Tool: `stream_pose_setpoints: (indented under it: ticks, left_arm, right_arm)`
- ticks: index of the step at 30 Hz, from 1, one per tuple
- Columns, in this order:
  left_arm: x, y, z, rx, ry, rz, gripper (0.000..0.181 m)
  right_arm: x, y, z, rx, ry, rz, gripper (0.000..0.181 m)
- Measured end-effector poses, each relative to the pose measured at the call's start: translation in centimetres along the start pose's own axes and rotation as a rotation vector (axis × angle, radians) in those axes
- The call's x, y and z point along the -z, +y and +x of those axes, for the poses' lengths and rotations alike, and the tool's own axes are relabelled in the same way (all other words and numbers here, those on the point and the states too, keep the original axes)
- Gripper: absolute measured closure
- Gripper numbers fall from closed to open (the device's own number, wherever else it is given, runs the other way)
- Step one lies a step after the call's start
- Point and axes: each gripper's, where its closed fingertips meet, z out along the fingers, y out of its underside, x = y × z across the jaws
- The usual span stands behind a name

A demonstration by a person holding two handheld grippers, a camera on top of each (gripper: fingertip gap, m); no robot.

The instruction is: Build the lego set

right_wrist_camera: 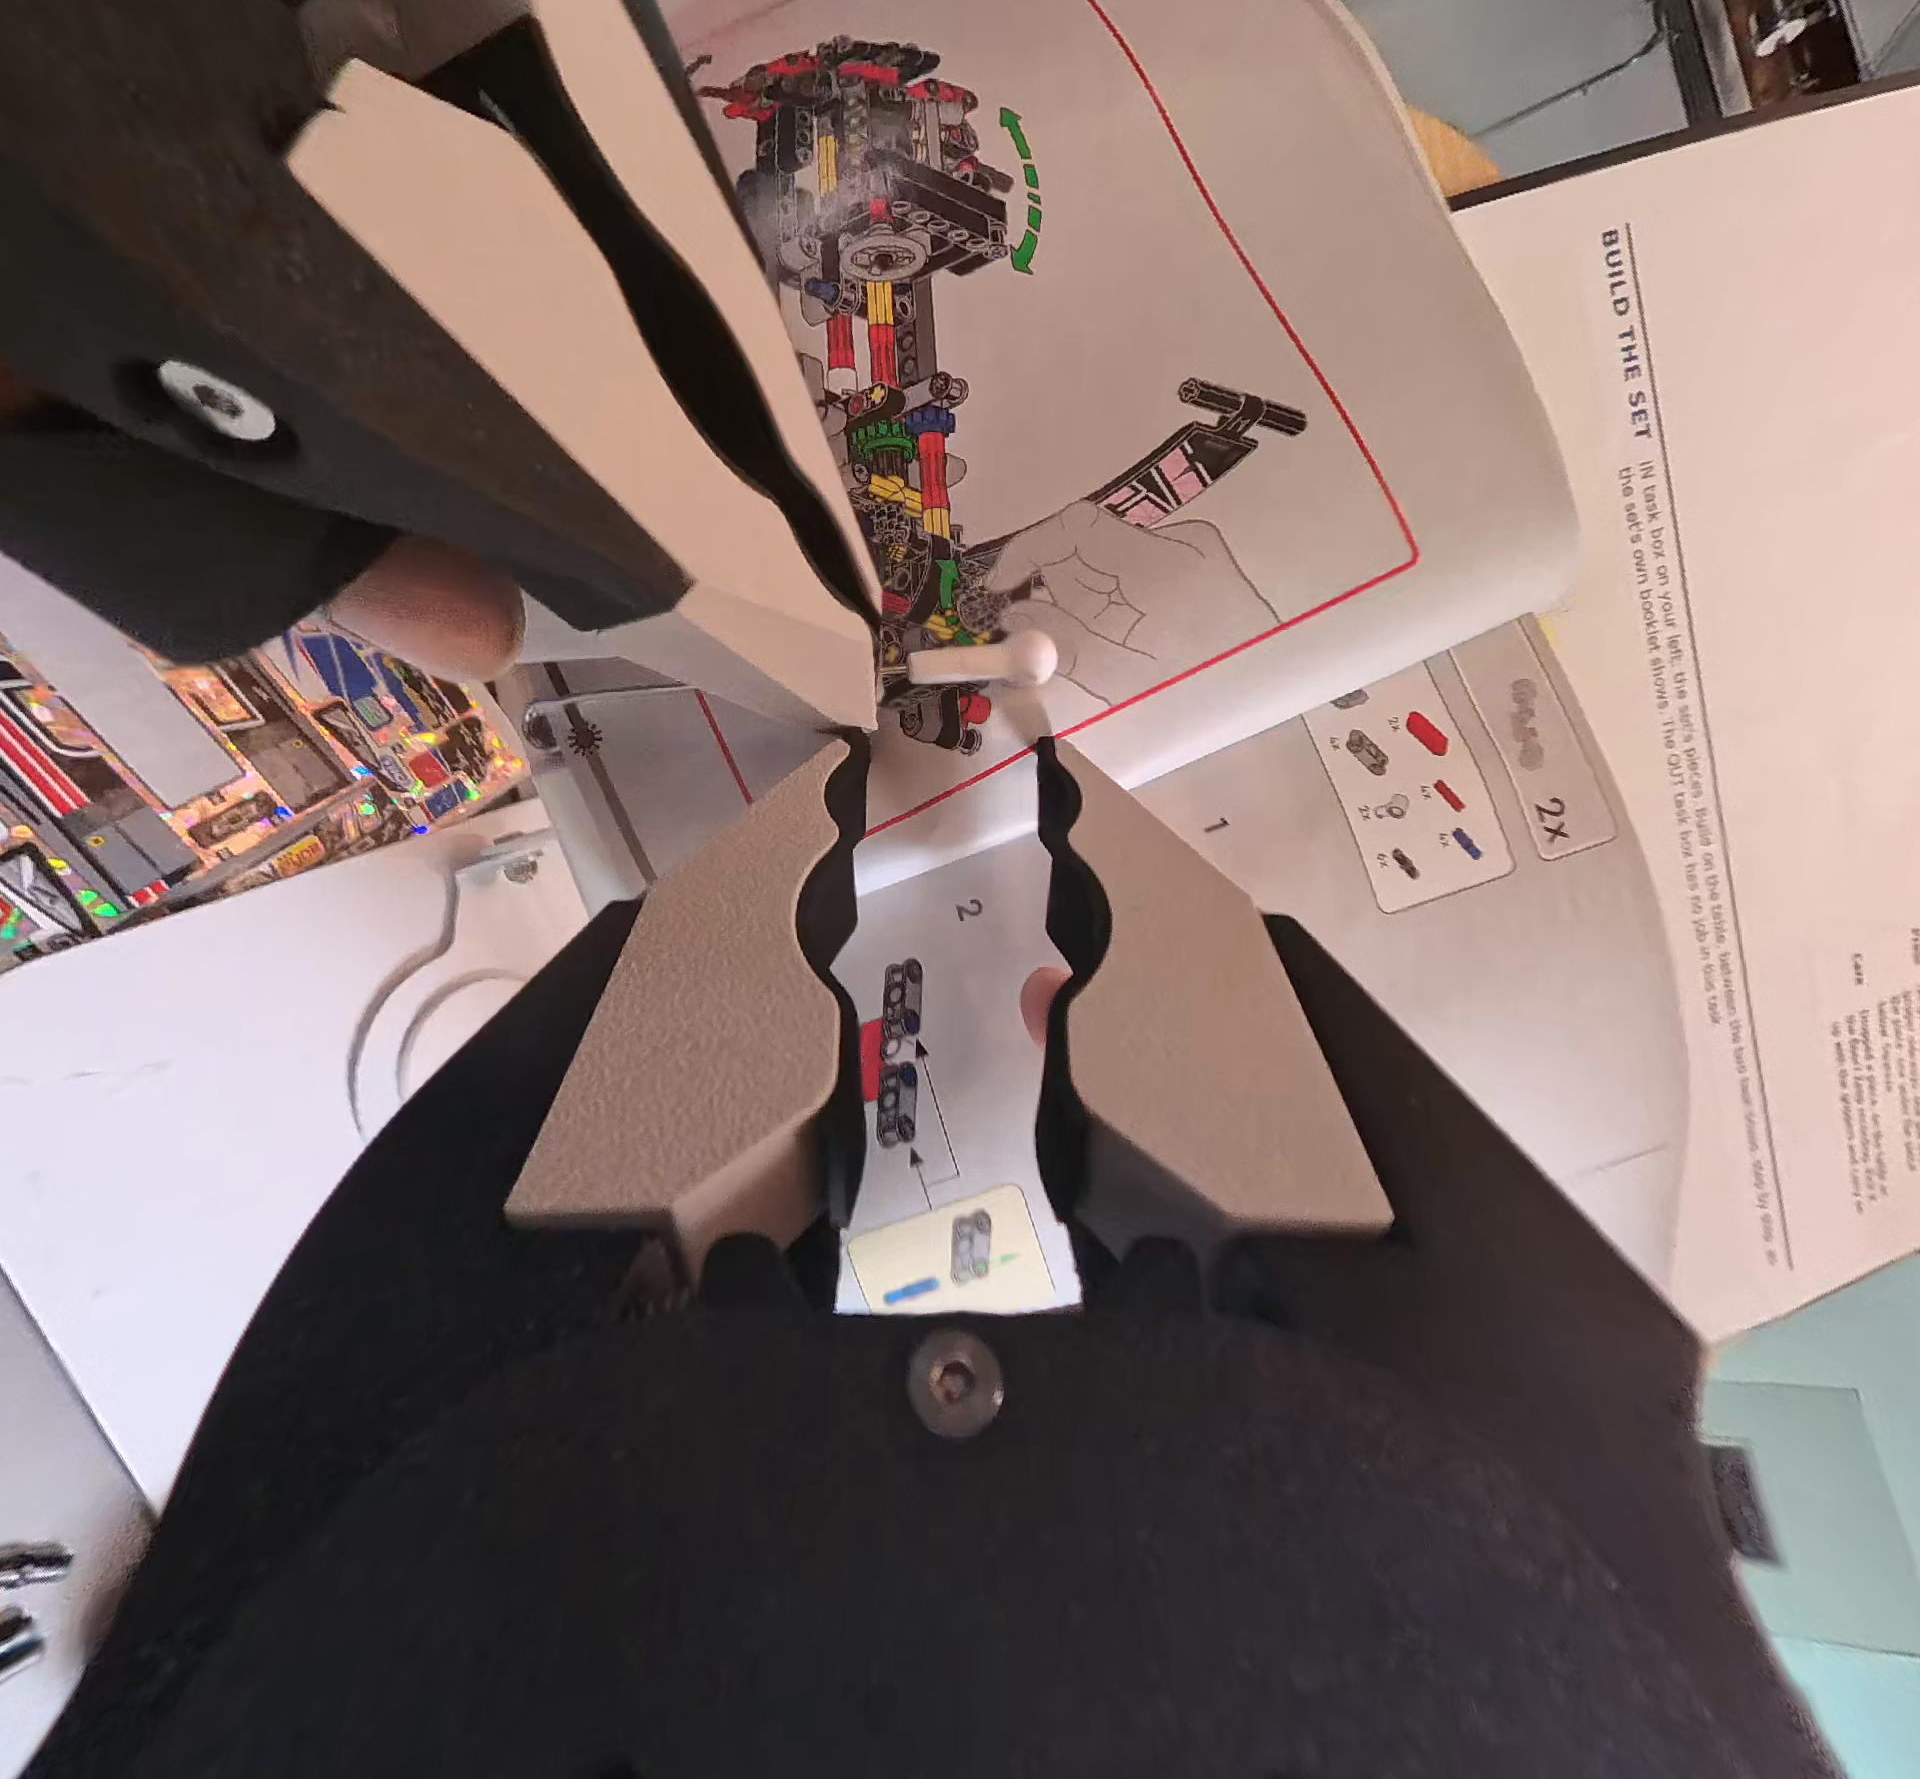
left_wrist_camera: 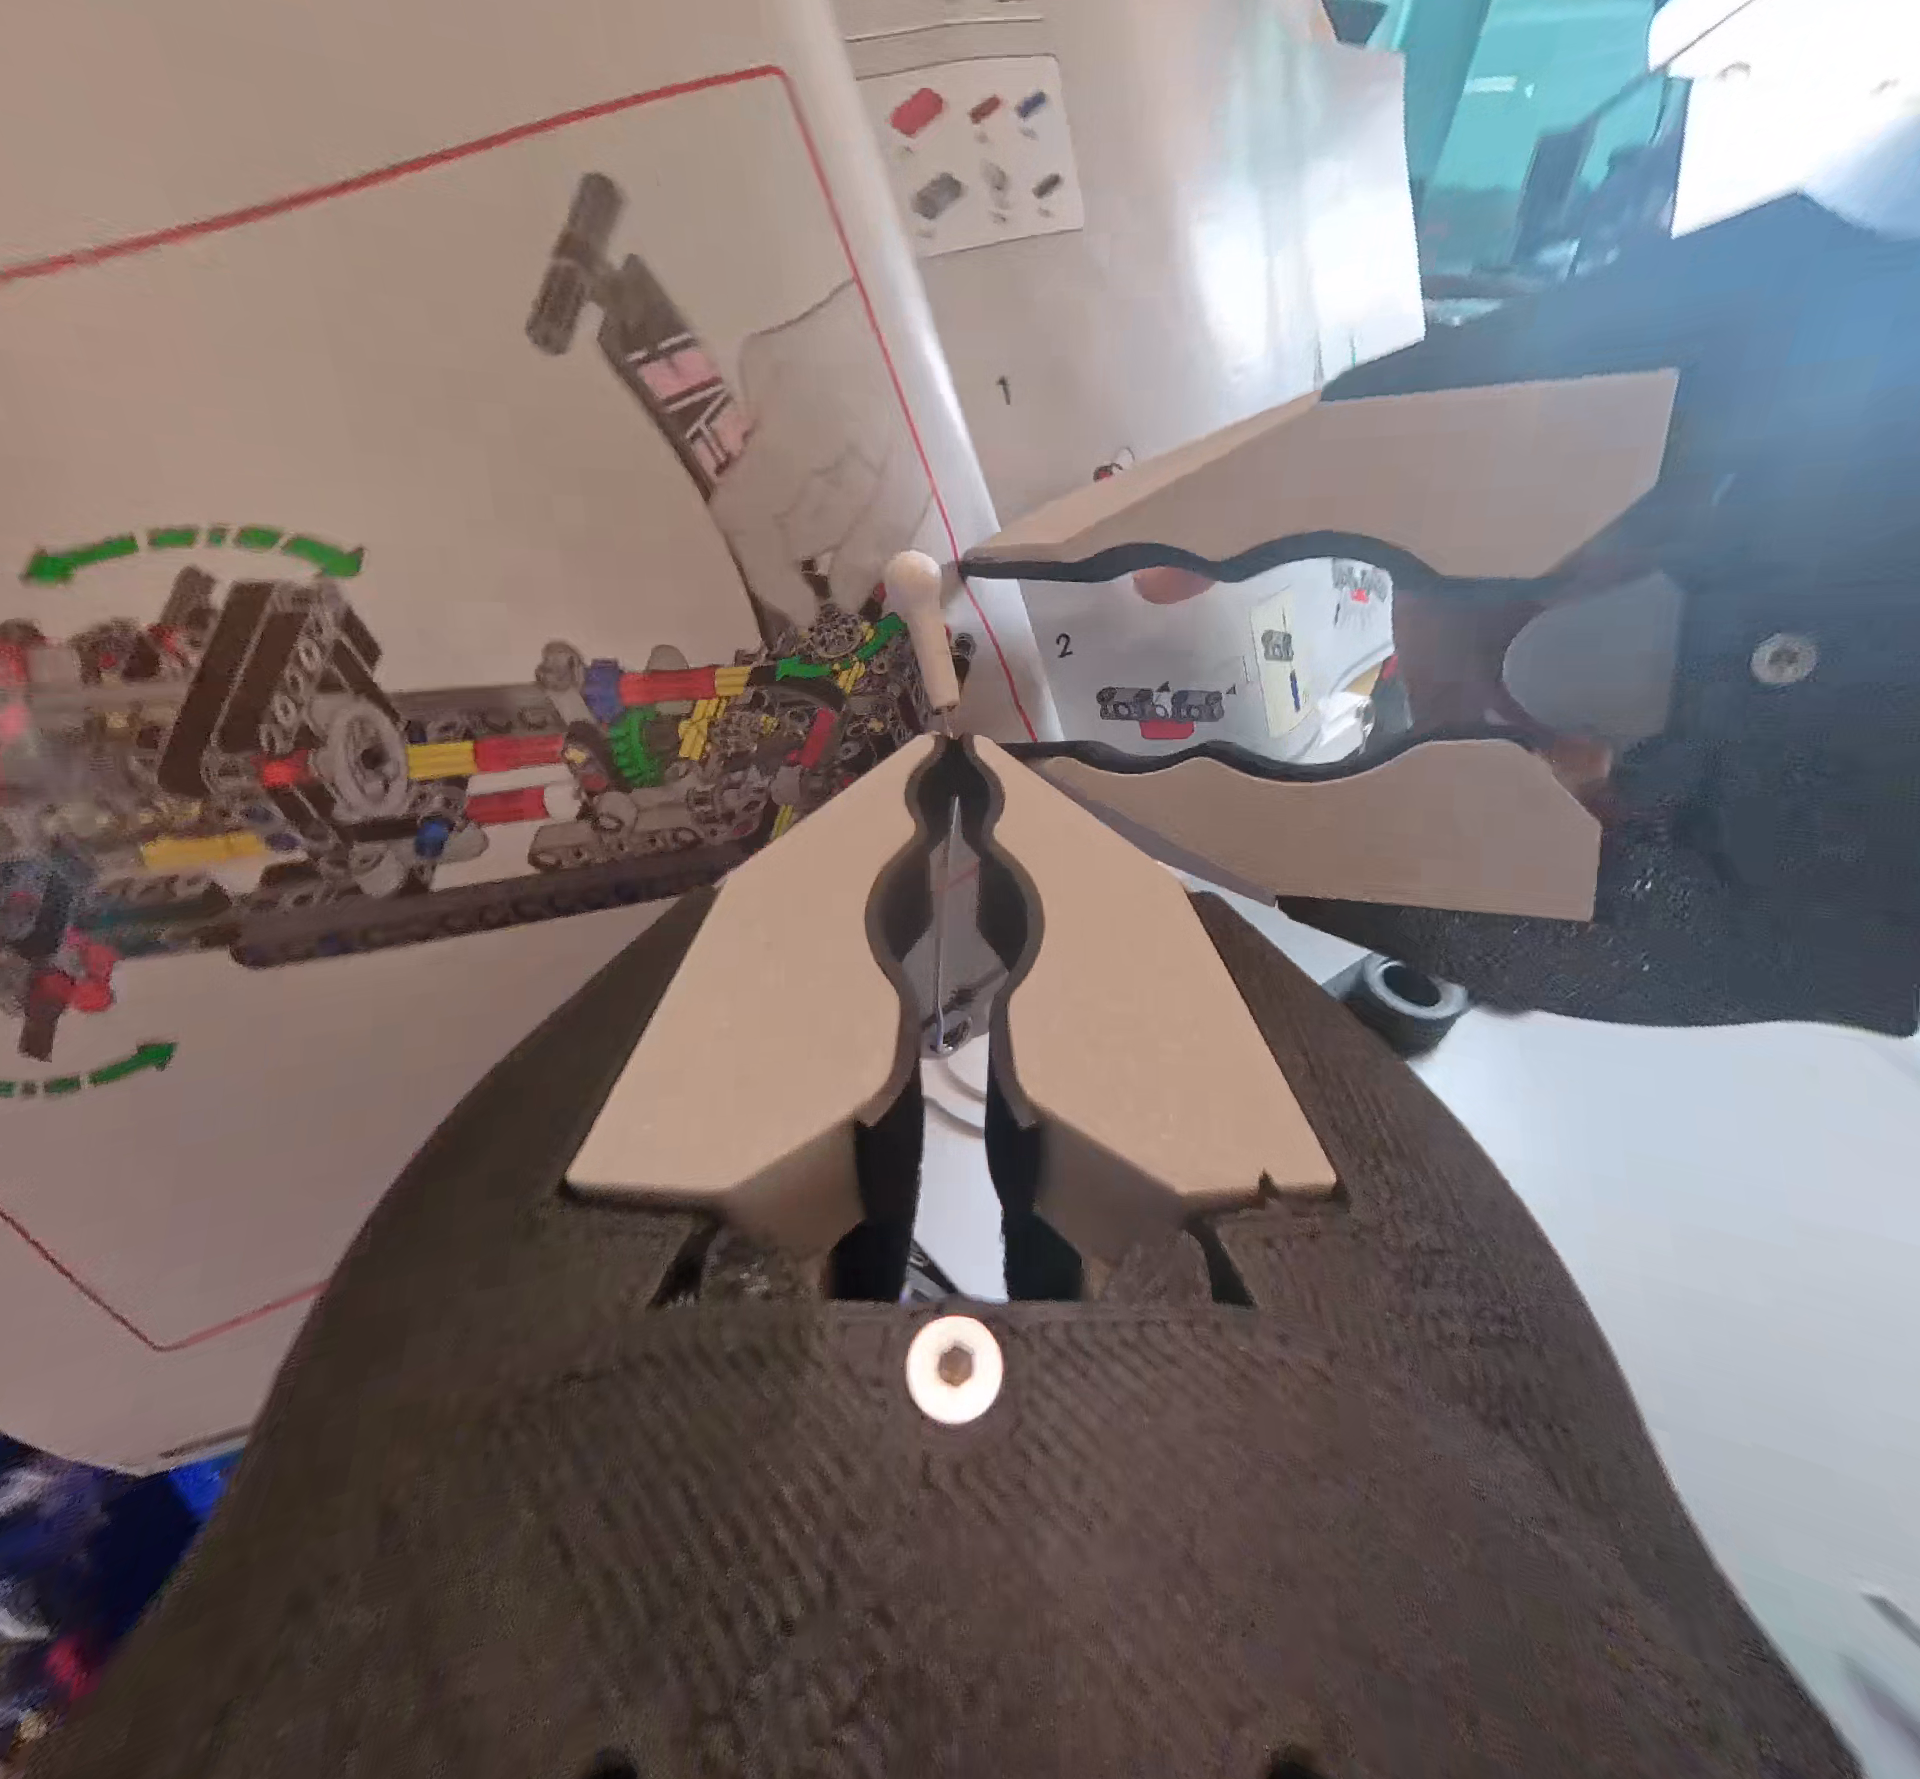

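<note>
**White pin gripped before the open booklet**

The left tongs [left_wrist_camera: 948, 742] are seen closed on the thin stem of a small white ball-ended pin [left_wrist_camera: 920, 623], which is held upright above the tips. The right tongs [right_wrist_camera: 951, 742] are held parted, nothing between the fingers, just beside the pin. Behind both, the instruction booklet [left_wrist_camera: 416, 379] is curled open, colourful model drawings and a red-outlined panel being shown. A printed sheet [right_wrist_camera: 1766, 586] is laid on the white desk [right_wrist_camera: 208, 1106]. A black tyre [left_wrist_camera: 1405, 997] is seen nearby.
</note>
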Motion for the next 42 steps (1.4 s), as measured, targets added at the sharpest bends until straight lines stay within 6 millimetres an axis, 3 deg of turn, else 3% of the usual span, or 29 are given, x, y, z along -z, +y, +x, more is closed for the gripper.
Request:
stream_pose_setpoints:
  ticks: [5, 9, 12, 14, 16, 20, 22, 24, 27, 29, 30, 34, 37, 42]
  left_arm:
    - [-0.3, 0.3, 0.4, -0.029, 0.058, -0.012, 0.181]
    - [0.6, 0.4, 0.0, -0.017, 0.076, -0.001, 0.175]
    - [2.5, -0.6, -0.4, 0.035, 0.06, 0.088, 0.156]
    - [4.0, -1.3, -0.1, 0.041, 0.037, 0.159, 0.157]
    - [4.4, -0.8, 1.1, -0.012, 0.03, 0.144, 0.159]
    - [2.5, 1.3, 4.4, -0.125, 0.038, 0.053, 0.159]
    - [0.9, 2.1, 5.8, -0.17, 0.029, 0.02, 0.161]
    - [-0.9, 2.6, 7.0, -0.201, 0.011, -0.013, 0.164]
    - [-3.4, 2.8, 7.6, -0.275, -0.063, -0.06, 0.172]
    - [-4.5, 2.9, 7.5, -0.322, -0.109, -0.102, 0.177]
    - [-5.0, 3.1, 7.3, -0.338, -0.125, -0.127, 0.18]
    - [-6.1, 3.7, 6.3, -0.358, -0.155, -0.202, 0.181]
    - [-6.3, 3.7, 6.1, -0.343, -0.16, -0.227, 0.181]
    - [-6.3, 3.9, 5.9, -0.372, -0.171, -0.262, 0.181]
  right_arm:
    - [1.3, 0.6, 0.3, -0.036, -0.003, 0.019, 0.146]
    - [4.1, 2.3, 0.8, -0.134, 0.01, 0.049, 0.145]
    - [6.6, 5.3, 0.8, -0.263, 0.012, 0.043, 0.145]
    - [8.2, 8.1, 0.5, -0.372, 0.023, 0.03, 0.145]
    - [9.4, 11.5, -0.1, -0.472, 0.042, -0.003, 0.145]
    - [10.3, 18.1, -3.1, -0.617, 0.054, -0.101, 0.146]
    - [9.7, 19.4, -5.1, -0.634, 0.032, -0.119, 0.145]
    - [8.7, 19.4, -6.9, -0.629, 0.005, -0.117, 0.144]
    - [7.0, 18.8, -7.7, -0.588, 0.016, -0.138, 0.142]
    - [6.3, 19.2, -7.1, -0.547, 0.057, -0.195, 0.159]
    - [6.3, 19.4, -6.7, -0.52, 0.077, -0.211, 0.178]
    - [8.0, 21.2, -4.5, -0.364, 0.178, -0.288, 0.181]
    - [9.6, 21.0, -2.2, -0.133, 0.235, -0.347, 0.181]
    - [10.4, 19.9, -0.1, 0.364, 0.274, -0.483, 0.181]
